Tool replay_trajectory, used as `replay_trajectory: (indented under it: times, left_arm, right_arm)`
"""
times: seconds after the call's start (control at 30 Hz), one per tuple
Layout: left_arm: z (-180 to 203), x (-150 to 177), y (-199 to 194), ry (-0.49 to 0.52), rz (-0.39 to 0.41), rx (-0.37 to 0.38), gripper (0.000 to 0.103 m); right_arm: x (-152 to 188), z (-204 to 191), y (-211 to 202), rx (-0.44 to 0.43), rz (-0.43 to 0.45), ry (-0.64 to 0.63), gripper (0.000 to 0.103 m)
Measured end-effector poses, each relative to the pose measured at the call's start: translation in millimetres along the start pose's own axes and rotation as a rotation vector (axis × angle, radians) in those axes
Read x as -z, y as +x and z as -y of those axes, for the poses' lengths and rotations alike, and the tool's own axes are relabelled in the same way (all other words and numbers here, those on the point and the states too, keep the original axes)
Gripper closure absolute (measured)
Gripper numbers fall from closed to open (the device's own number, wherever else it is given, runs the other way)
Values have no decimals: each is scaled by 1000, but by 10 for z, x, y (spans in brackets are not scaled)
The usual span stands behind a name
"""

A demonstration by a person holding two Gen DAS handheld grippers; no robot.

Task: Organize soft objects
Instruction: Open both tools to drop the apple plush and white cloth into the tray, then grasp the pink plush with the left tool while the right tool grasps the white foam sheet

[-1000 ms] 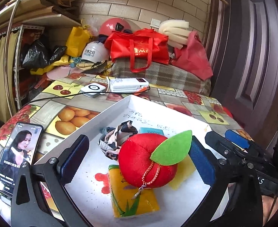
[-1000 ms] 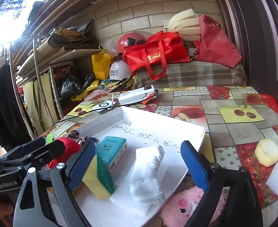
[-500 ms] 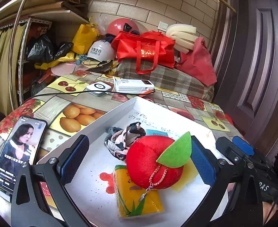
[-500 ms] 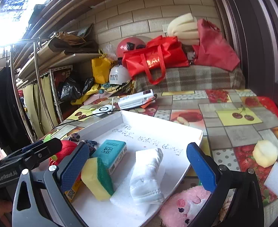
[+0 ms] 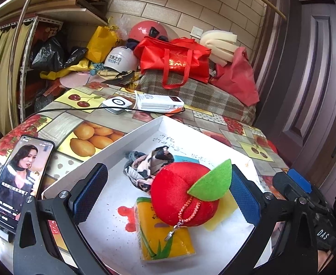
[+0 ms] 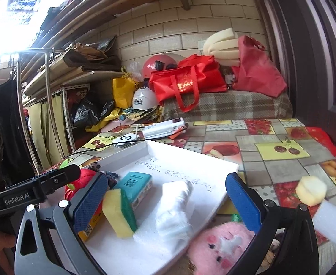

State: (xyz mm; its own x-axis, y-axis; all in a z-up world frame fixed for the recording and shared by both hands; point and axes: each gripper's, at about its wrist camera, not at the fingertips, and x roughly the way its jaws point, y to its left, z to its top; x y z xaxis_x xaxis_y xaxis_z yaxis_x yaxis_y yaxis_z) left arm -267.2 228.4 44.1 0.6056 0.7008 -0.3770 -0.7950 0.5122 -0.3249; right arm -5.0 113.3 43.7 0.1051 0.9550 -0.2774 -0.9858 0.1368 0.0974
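the plush apple [image 5: 181, 194] is parked in the white tray [image 5: 113, 144] with the other soft things, beside the wide-open left gripper [image 5: 165, 197]; the right gripper [image 6: 165, 197], just opened wide and empty, is held over the white cloth [image 6: 174, 208], seemingly freshly dropped.

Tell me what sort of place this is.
Probably a cluttered storage corner of a home: a fruit-print oilcloth table, helmets and bags piled against a brick wall, loaded metal shelving.
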Motion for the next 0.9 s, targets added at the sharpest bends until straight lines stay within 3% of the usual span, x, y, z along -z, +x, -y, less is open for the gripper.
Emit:
replay_trajectory:
  times: [0.1,0.23,0.4,0.5,0.6,0.73,0.9]
  left_arm:
    - [120,14,-44,56,16,30,0]
    - [415,88,-88,179,6,111,0]
    - [1024,319,-11,368,-156,280,0]
    - [1459,510,-14,514,-214,334,0]
    - [1790,609,41,547,-248,388,0]
    - [2184,700,332,577,-296,324,0]
    - [2389,718,754,576,-351,218,0]
  right_arm:
    - [18,175,-171,25,34,27,0]
    - [26,657,-470,154,83,31,0]
    - [61,1563,-718,264,40,162,0]
    - [89,2014,-937,363,63,251,0]
    - [134,2208,-1050,372,99,351,0]
    - [142,2208,-1051,360,96,356,0]
    - [143,2243,-1059,332,98,358,0]
